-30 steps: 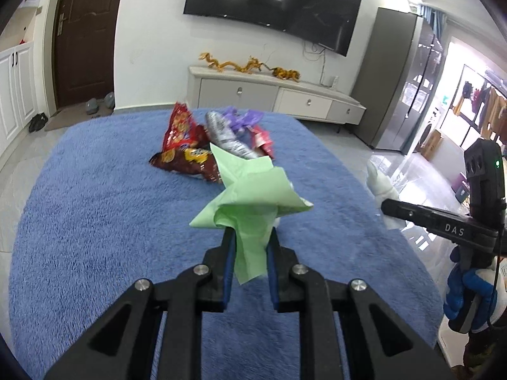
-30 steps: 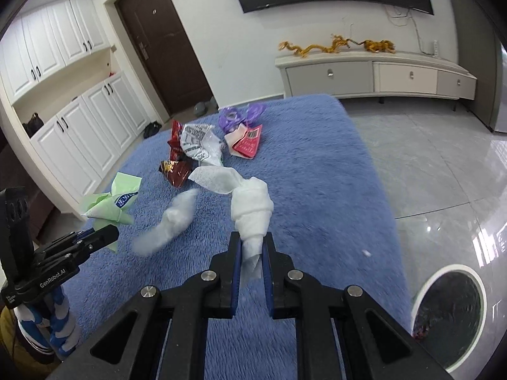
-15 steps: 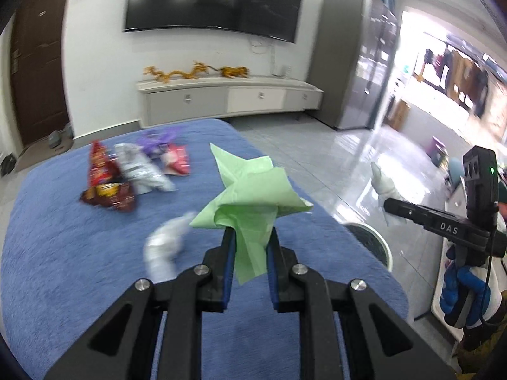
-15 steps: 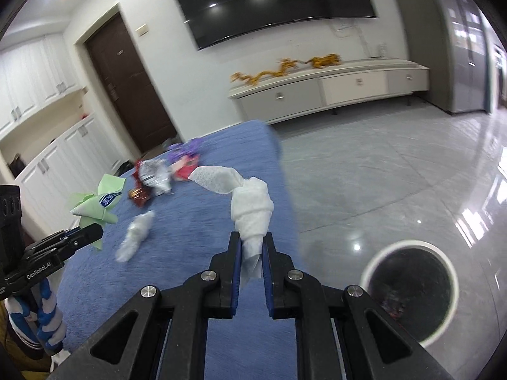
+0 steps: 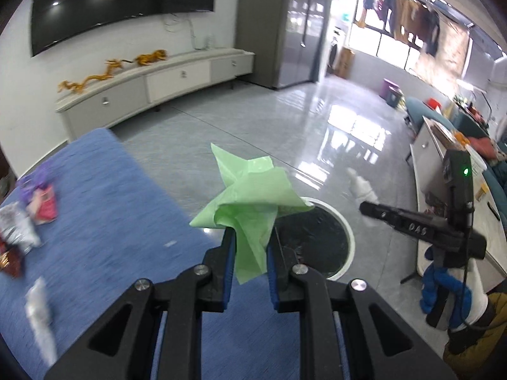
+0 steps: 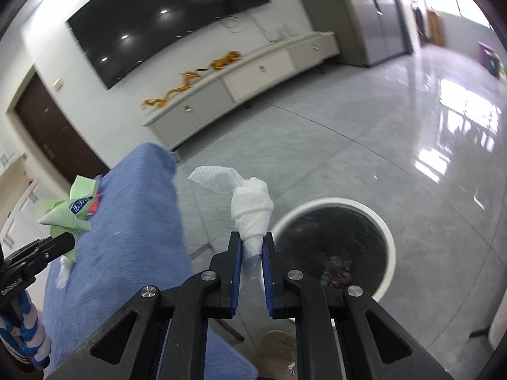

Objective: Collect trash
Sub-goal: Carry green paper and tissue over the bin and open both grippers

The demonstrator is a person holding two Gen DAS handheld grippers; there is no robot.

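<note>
The left gripper [image 5: 251, 247] is clenched on a crumpled green wrapper [image 5: 250, 202], which sticks up and forward from its narrowly parted pads, in front of the near rim of the white-rimmed bin [image 5: 347, 231]. The right gripper [image 6: 252, 250] pinches a twisted white tissue [image 6: 252, 209], long axis upright, its tail flaring to the left. It hangs between the blue rug's edge [image 6: 177, 221] and the bin [image 6: 388, 231]; bare tiled floor [image 6: 348, 145] lies beyond.

We see a pale green wrapper [image 5: 250, 202], a white tissue [image 6: 252, 209], a blue rug [image 5: 104, 196], and a white-rimmed black bin [image 6: 385, 231].
</note>
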